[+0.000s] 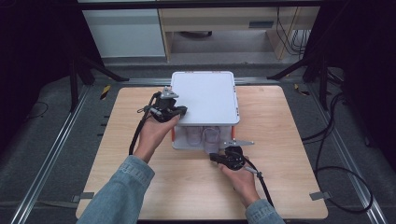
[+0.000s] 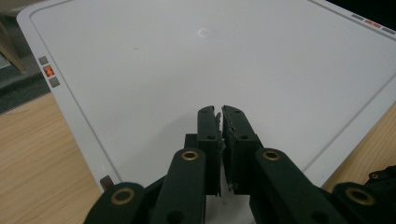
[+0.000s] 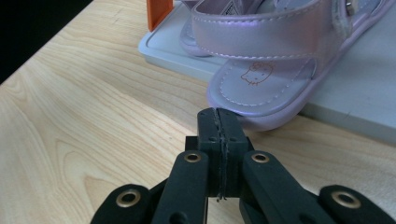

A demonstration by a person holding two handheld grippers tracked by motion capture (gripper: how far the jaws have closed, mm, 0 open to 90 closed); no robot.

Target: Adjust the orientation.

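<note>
Resting my left gripper (image 2: 220, 116) on the white top (image 2: 196, 70) of the rack (image 1: 205, 100), I keep its jaws nearly together with nothing between them; pressed down near the left edge, it looks meant to steady the rack so it won't slide on the table (image 1: 140, 186). My right gripper (image 3: 218, 119) sits low on the wood at the open front, jaws fully together and empty, the tips just before the toe of a lilac sandal (image 3: 266, 88). That sandal lies on the lower shelf (image 3: 168, 51) with its toe poking out over the front lip, a second one just behind it beside the orange post (image 3: 159, 11). I judge the closed tips are there to nudge the sandal back in or, once spread, to take its sole; from here I'd need to widen the jaws first.
</note>
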